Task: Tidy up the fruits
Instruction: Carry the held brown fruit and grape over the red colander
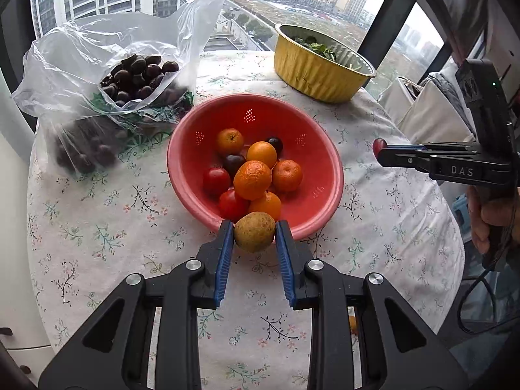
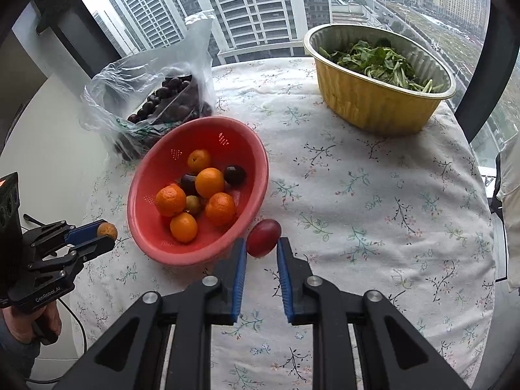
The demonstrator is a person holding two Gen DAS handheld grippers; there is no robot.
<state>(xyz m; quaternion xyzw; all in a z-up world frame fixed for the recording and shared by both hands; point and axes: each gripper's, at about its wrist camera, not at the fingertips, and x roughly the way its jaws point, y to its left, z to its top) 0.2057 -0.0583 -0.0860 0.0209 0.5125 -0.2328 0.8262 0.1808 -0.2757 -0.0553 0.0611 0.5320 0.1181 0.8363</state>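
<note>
Two fruits ride in our hands: left gripper (image 1: 254, 231) clamps a yellow-brown fruit (image 1: 254, 231), right gripper (image 2: 262, 239) pinches a red plum (image 2: 263, 238), both beside the red colander (image 1: 320, 162). Mandarins (image 1: 252, 179), tomatoes and dark plums already sit inside. We judge sorting well along; the bagged chestnuts (image 1: 139, 76) remain on the worktop (image 1: 390, 214).

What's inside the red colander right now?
The red plastic colander holds about five orange mandarins, two red tomatoes and two dark plums. Anything beneath the pile is covered; a yellowish fruit shows only from the right wrist.
</note>
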